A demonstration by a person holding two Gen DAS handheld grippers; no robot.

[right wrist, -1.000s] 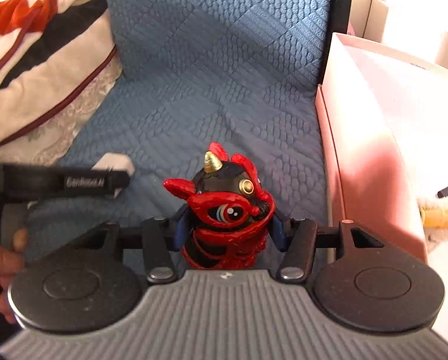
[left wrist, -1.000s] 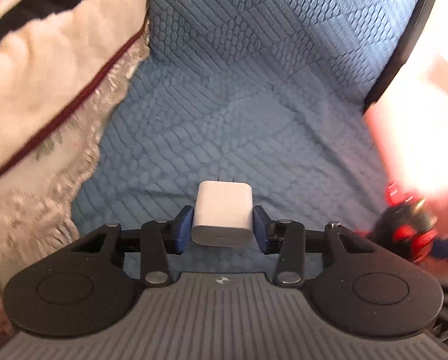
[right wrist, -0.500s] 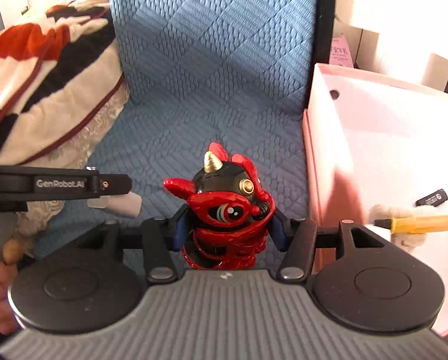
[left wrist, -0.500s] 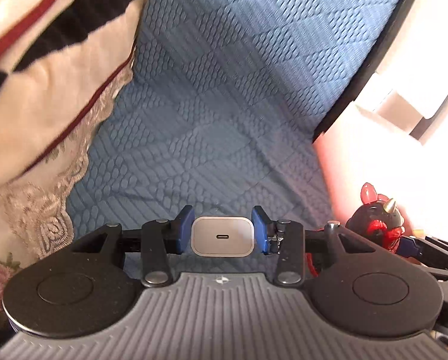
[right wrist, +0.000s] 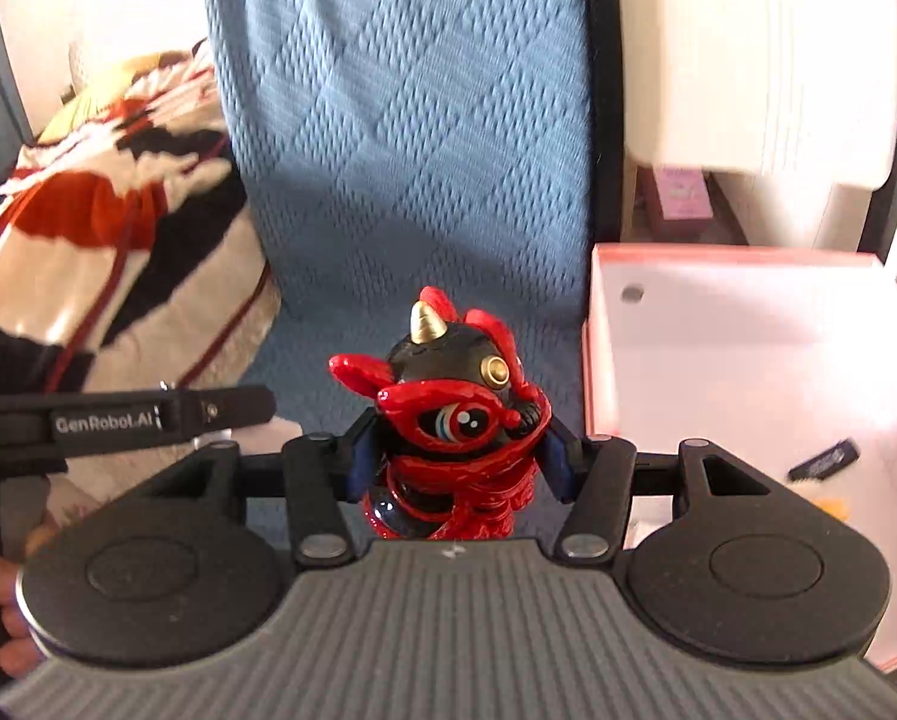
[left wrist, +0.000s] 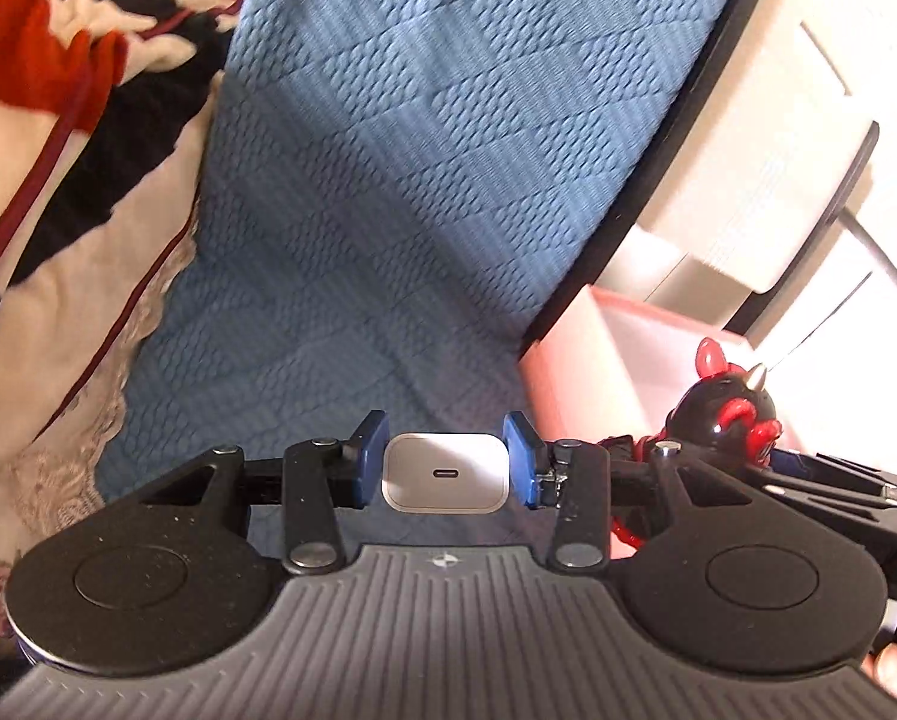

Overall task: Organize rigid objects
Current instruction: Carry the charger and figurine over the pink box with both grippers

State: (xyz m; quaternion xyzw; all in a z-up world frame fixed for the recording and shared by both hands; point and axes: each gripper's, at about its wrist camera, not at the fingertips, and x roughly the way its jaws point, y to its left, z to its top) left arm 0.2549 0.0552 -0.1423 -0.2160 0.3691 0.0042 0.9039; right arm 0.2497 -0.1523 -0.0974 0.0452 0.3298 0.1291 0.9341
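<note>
My left gripper (left wrist: 446,457) is shut on a white USB charger block (left wrist: 445,473), held above the blue quilted sofa (left wrist: 388,192) with its port facing the camera. My right gripper (right wrist: 457,459) is shut on a red and black horned toy figurine (right wrist: 454,420), also held above the sofa; the figurine also shows in the left wrist view (left wrist: 727,414), to the right of the charger. A pink box (right wrist: 748,372) with a white inside stands to the right of both grippers. The left gripper's body (right wrist: 118,417) shows at the left of the right wrist view.
A red, black and white blanket (left wrist: 58,150) lies over the sofa's left side. Inside the box lie a small black item (right wrist: 823,459) and an orange item (right wrist: 832,507). White furniture (right wrist: 766,60) stands behind the box.
Both grippers have lifted with their objects and moved to the right toward the pink box. The charger has tipped so its port faces the camera. More of the box's inside shows.
</note>
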